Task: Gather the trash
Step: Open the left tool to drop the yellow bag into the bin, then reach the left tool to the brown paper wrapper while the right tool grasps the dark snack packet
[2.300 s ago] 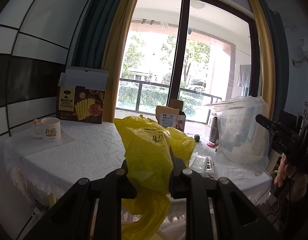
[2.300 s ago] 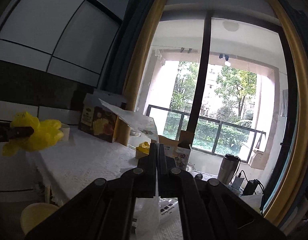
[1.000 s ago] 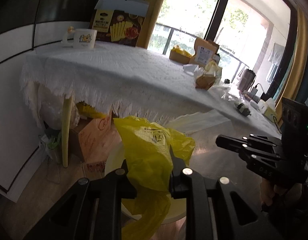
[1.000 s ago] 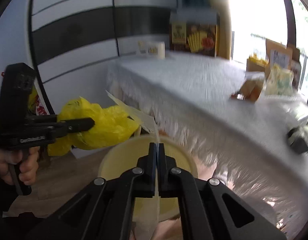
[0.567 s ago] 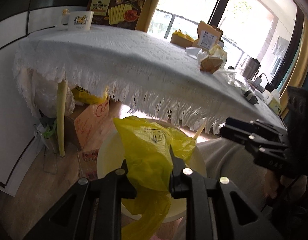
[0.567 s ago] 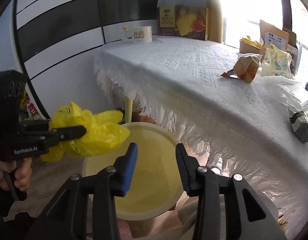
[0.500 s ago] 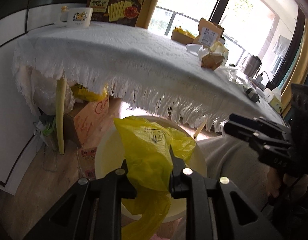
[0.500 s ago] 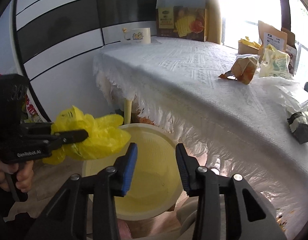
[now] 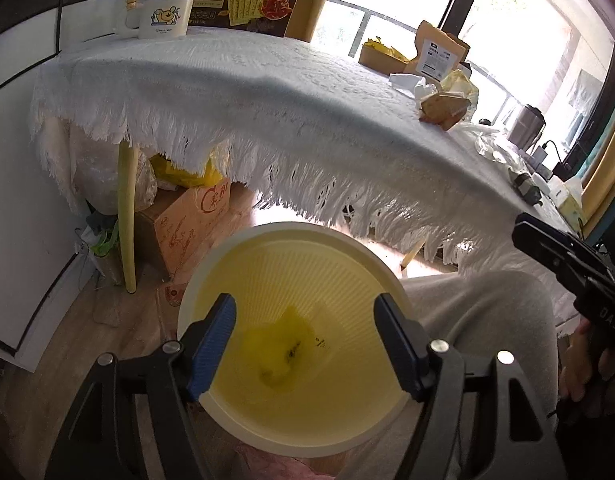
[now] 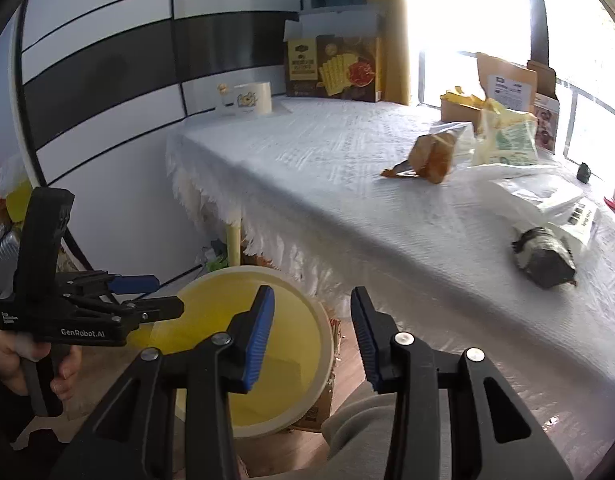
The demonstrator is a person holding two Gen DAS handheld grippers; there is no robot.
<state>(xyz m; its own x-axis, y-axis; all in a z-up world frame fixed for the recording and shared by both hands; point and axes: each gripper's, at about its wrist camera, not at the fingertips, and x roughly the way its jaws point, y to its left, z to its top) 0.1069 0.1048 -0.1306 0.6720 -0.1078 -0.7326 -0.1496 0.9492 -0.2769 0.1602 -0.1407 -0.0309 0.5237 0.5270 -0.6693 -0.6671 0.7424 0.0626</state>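
Yellow film, the crumpled plastic bag (image 9: 285,350) lies blurred low inside the pale yellow bin (image 9: 211,264), which stands on the floor just below the fringed edge of the table (image 9: 267,92). The left tool (image 9: 303,344) hangs directly above the bin's mouth; its jaws have just been opening and now stand wide with nothing between them, so the drop looks done. The right tool (image 10: 311,328) is also released, jaws parted and empty, over the table-side rim of the bin, with the person's grey-clad knee (image 10: 359,432) just beside the bin. To finish this step well, lift the left tool straight up from the bin so a blue pad does not catch the film and drag it back out, and check that the bag has settled below the rim. More trash is left on the table beyond the bin: a brown torn wrapper (image 10: 431,156), a pale green-printed packet (image 10: 507,140) just behind it, clear plastic sheets (image 10: 539,192) and a dark crushed lump (image 10: 543,260) near the table's front edge. In my judgement the dark lump is the nearest to the bin for the right tool; approach it from above and close across its narrow side, since loose film beside it could be pinched along with it.
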